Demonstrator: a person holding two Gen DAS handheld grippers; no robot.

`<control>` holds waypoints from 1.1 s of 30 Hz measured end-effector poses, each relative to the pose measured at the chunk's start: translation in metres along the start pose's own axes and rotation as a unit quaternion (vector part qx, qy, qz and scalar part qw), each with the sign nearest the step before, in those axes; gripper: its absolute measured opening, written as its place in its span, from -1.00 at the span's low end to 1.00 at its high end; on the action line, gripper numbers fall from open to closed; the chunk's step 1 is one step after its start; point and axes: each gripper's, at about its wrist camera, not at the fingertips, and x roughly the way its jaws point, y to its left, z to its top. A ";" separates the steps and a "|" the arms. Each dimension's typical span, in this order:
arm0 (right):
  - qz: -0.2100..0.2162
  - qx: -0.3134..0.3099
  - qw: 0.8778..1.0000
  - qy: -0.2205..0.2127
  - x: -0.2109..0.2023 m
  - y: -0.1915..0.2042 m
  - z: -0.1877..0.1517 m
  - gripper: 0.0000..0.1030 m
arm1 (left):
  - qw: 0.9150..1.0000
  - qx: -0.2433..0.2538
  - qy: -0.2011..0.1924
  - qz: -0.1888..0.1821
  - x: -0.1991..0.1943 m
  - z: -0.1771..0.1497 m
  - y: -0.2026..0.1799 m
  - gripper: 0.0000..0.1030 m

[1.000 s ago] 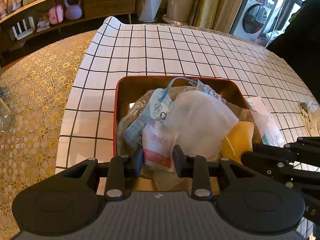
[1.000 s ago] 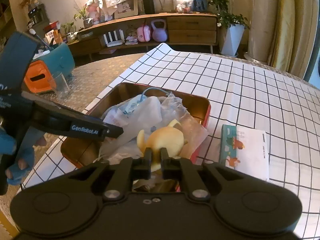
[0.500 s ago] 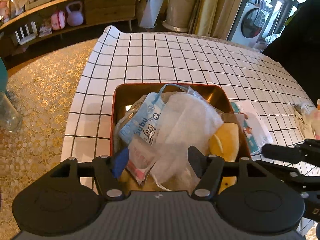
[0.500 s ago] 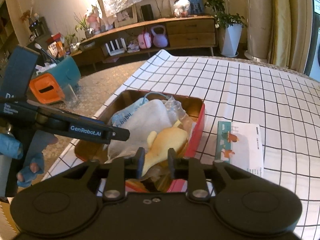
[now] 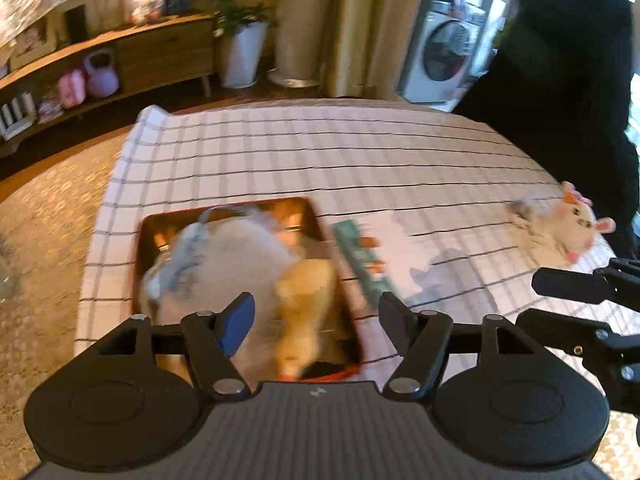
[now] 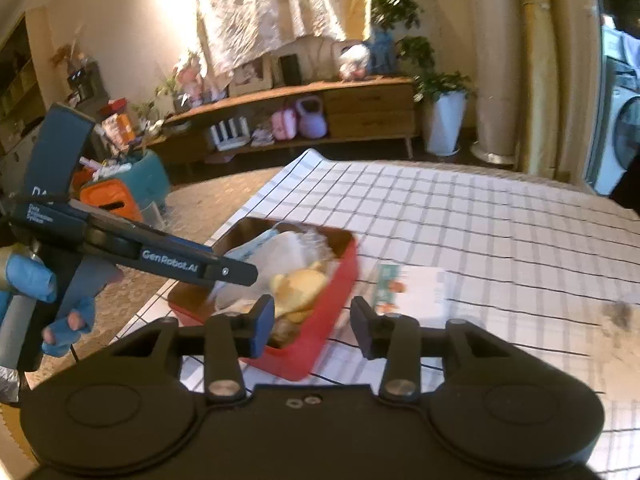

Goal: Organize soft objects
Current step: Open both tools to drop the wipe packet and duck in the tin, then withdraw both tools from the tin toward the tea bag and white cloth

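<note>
On the left of the checked desk (image 5: 360,152) sits the red tin box (image 6: 332,280), heaped with soft things: a blue-printed packet (image 5: 188,256), a white gauzy pouch (image 5: 240,256) and a yellow plush toy (image 5: 308,304) at its right end. The left gripper (image 5: 316,316) hangs above that heap with its fingers (image 5: 236,320) apart and opening, nothing between them; the right gripper (image 6: 312,320) is likewise parted and opening, empty, over the tin's near corner. Both loads appear to lie in the box, so the step in hand seems to be a clean release and retreat. To do it well, let the fingers clear the gauzy pouch and the plush fully before drawing away, since loose film and fabric could snag and be dragged out again; lift away, not sideways across the pile. Just right of the tin lies a flat tissue packet (image 6: 416,292) with a teal edge, likely the next candidate. The left wrist view alone shows a white plush animal (image 5: 560,232) near the desk's right edge, beside a person in black (image 5: 568,80); the right wrist view gives only a blurred brown smudge there. The right wrist view alone shows the blue-gloved hand (image 6: 48,292) holding the left gripper's handle.
</note>
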 end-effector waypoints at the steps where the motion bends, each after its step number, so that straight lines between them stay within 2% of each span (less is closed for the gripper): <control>1: -0.005 0.002 1.000 -0.002 -0.006 -0.004 -0.002 -0.17 | 1.000 0.005 -0.001 -0.005 0.000 0.000 -0.008 0.33; 7: -0.044 0.013 0.999 -0.011 -0.041 -0.039 -0.021 -0.01 | 0.999 0.030 0.001 -0.038 0.006 0.003 -0.061 0.35; 12: -0.073 0.025 0.997 -0.017 -0.065 -0.070 -0.038 0.26 | 0.997 0.054 0.005 -0.061 0.017 0.004 -0.106 0.36; 21: -0.114 0.051 0.992 -0.034 -0.092 -0.123 -0.064 0.60 | 0.992 0.087 0.005 -0.094 0.044 0.014 -0.175 0.36; 22: -0.118 0.054 0.991 -0.036 -0.093 -0.130 -0.067 0.62 | 0.991 0.089 0.005 -0.098 0.048 0.017 -0.182 0.37; 23: -0.123 0.057 0.990 -0.037 -0.093 -0.135 -0.070 0.66 | 0.991 0.092 0.005 -0.102 0.053 0.020 -0.189 0.47; 24: -0.127 0.059 0.989 -0.037 -0.092 -0.140 -0.072 0.69 | 0.990 0.094 0.004 -0.103 0.056 0.021 -0.194 0.59; 25: -0.133 0.060 0.989 -0.037 -0.091 -0.146 -0.076 0.69 | 0.990 0.097 0.002 -0.104 0.060 0.024 -0.200 0.62; 33: -0.161 0.062 0.985 -0.022 -0.080 -0.185 -0.097 0.70 | 0.985 0.117 0.013 -0.130 0.098 0.048 -0.239 0.66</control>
